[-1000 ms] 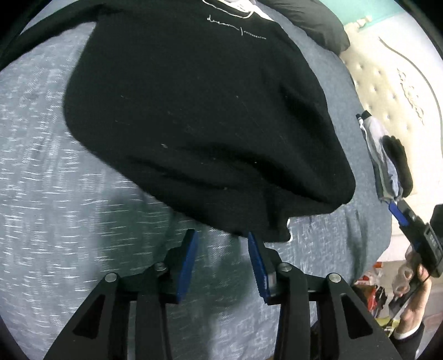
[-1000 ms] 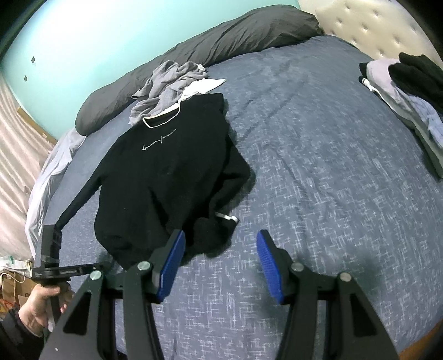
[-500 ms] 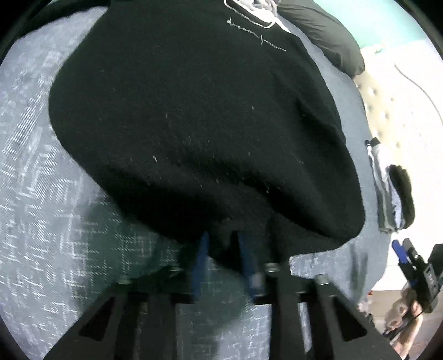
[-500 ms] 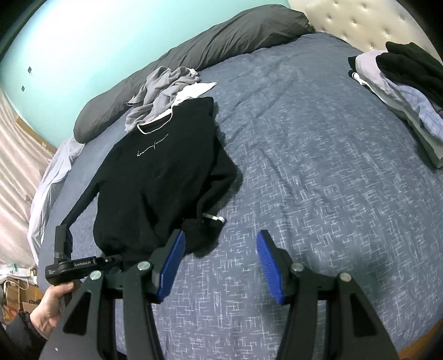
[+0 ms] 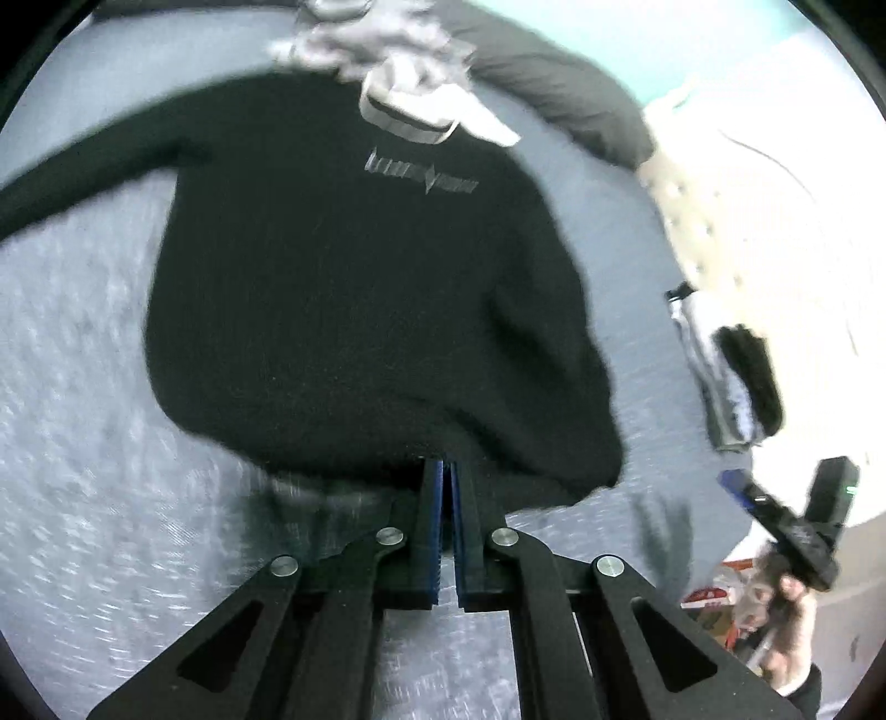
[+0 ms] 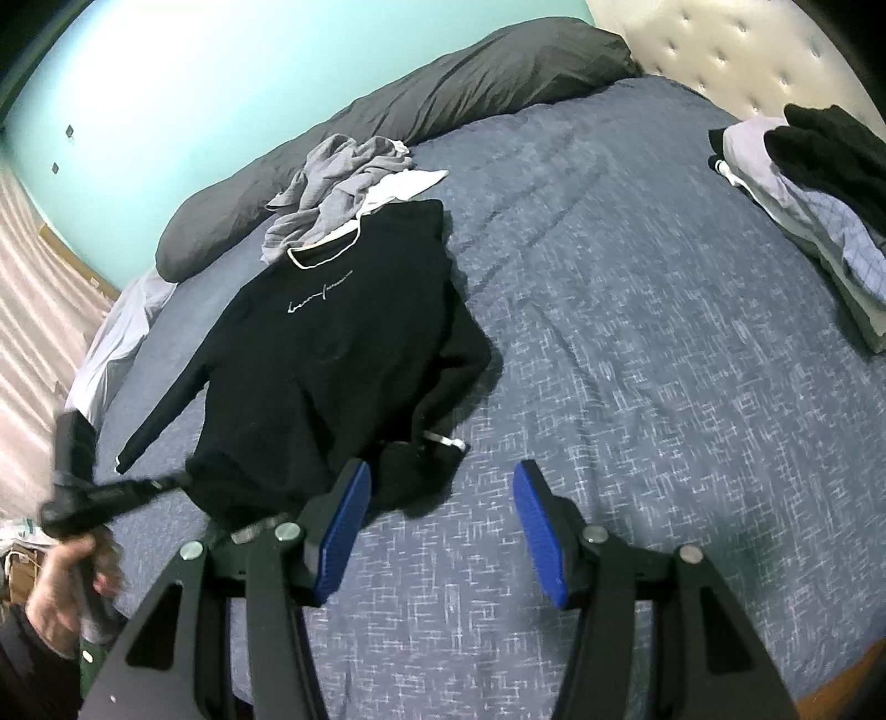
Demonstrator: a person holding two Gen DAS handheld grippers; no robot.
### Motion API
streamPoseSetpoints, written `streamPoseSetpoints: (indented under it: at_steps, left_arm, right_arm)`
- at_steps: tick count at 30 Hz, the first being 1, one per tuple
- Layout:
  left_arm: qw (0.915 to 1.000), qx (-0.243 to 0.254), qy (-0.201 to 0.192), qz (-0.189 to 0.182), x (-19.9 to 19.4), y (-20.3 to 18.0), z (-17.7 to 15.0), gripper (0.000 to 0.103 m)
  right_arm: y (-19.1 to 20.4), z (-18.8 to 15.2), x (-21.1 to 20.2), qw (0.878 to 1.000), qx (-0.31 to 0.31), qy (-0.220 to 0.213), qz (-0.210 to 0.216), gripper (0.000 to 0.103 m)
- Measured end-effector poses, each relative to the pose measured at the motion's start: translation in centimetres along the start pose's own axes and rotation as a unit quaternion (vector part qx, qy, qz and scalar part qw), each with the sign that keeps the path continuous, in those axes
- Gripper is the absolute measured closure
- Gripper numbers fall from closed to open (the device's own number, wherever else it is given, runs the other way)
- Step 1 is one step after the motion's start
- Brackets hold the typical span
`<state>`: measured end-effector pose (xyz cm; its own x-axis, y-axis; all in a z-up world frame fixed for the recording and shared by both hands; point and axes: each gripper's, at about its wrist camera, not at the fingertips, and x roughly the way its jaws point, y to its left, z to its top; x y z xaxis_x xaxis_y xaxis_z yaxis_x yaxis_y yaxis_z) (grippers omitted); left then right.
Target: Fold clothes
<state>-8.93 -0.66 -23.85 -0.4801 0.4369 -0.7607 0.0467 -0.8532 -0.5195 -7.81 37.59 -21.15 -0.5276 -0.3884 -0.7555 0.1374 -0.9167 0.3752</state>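
Observation:
A black long-sleeved sweater (image 5: 360,304) with small white chest lettering lies face up on the blue-grey bed cover (image 6: 637,332). My left gripper (image 5: 446,471) is shut on its bottom hem, the cloth pinched between the blue pads. In the right wrist view the left gripper (image 6: 177,479) holds that hem edge raised off the bed at the sweater's (image 6: 332,343) lower left. One sleeve stretches out to the left; the other is folded across the body, its white-edged cuff (image 6: 443,440) near my right gripper (image 6: 440,498). That gripper hovers open over the bed with nothing between its fingers.
A crumpled grey and white garment pile (image 6: 343,183) lies just beyond the sweater's collar. A long dark pillow (image 6: 443,94) runs along the far edge. A stack of folded clothes (image 6: 803,183) sits at the right by the tufted headboard (image 6: 720,44).
My left gripper closed on the sweater's bottom hem and rose, lifting that edge off the bed. The right gripper stayed open and almost still.

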Motion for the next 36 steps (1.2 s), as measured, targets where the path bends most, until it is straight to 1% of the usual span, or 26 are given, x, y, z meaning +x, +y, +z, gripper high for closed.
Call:
streamPoseSetpoints:
  at_steps: [3, 6, 8, 12, 16, 19, 20, 23, 27, 29, 31, 32, 34, 36]
  left_arm:
    - [0.9998, 0.010, -0.015, 0.002, -2.8, -0.1, 0.9, 0.100]
    - [0.9996, 0.006, -0.017, 0.022, -4.3, 1.6, 1.1, 0.100]
    - [0.9995, -0.004, -0.014, 0.029, -4.4, 3.1, 0.8, 0.100]
    - [0.9991, -0.022, -0.010, 0.034, -4.2, 4.7, 0.6, 0.100]
    - [0.9993, -0.024, -0.014, 0.026, -4.0, 4.4, 0.3, 0.100]
    - [0.9993, -0.025, -0.017, 0.023, -4.0, 4.1, 0.4, 0.100]
    - [0.9992, -0.026, -0.018, 0.022, -4.0, 4.0, 0.4, 0.100]
    - [0.9993, -0.023, -0.019, 0.021, -4.1, 3.6, 0.6, 0.100]
    - [0.9994, -0.017, -0.020, 0.022, -4.0, 3.3, 0.8, 0.100]
    - [0.9994, -0.016, -0.020, 0.023, -3.9, 3.3, 1.0, 0.100]
    - [0.9994, -0.017, -0.019, 0.022, -3.8, 3.5, 1.2, 0.100]
    - [0.9994, -0.017, -0.019, 0.022, -3.8, 3.6, 1.3, 0.100]
    - [0.9995, -0.015, -0.018, 0.023, -3.7, 3.6, 1.4, 0.100]
    - [0.9995, -0.013, -0.017, 0.024, -3.6, 3.6, 1.5, 0.100]
  right_arm:
    - [0.6, 0.0, -0.3, 1.000, -0.007, 0.000, 0.001, 0.048]
    - [1.1, 0.0, -0.3, 1.000, -0.012, 0.001, 0.003, 0.048]
    - [1.4, -0.1, -0.2, 1.000, -0.014, 0.002, 0.004, 0.048]
    - [2.0, -0.2, 0.0, 1.000, -0.023, 0.008, 0.003, 0.048]
    - [3.0, -0.3, 1.2, 0.999, -0.043, 0.032, 0.001, 0.048]
    - [3.8, -0.5, 2.9, 0.997, -0.055, 0.060, 0.010, 0.046]
    - [4.0, -0.6, 3.6, 0.996, -0.058, 0.071, 0.012, 0.043]
    - [5.0, -0.8, 5.9, 0.992, -0.071, 0.103, 0.006, 0.042]
    - [5.9, -1.2, 8.6, 0.988, -0.093, 0.126, -0.002, 0.042]
    - [6.6, -1.5, 9.8, 0.986, -0.104, 0.132, 0.005, 0.042]
    - [7.7, -2.0, 10.9, 0.981, -0.128, 0.145, 0.010, 0.042]
    - [8.2, -2.3, 11.5, 0.978, -0.142, 0.152, 0.007, 0.042]
    - [9.0, -2.9, 12.6, 0.973, -0.171, 0.155, -0.018, 0.042]
    - [9.3, -3.0, 13.2, 0.971, -0.181, 0.155, -0.025, 0.042]
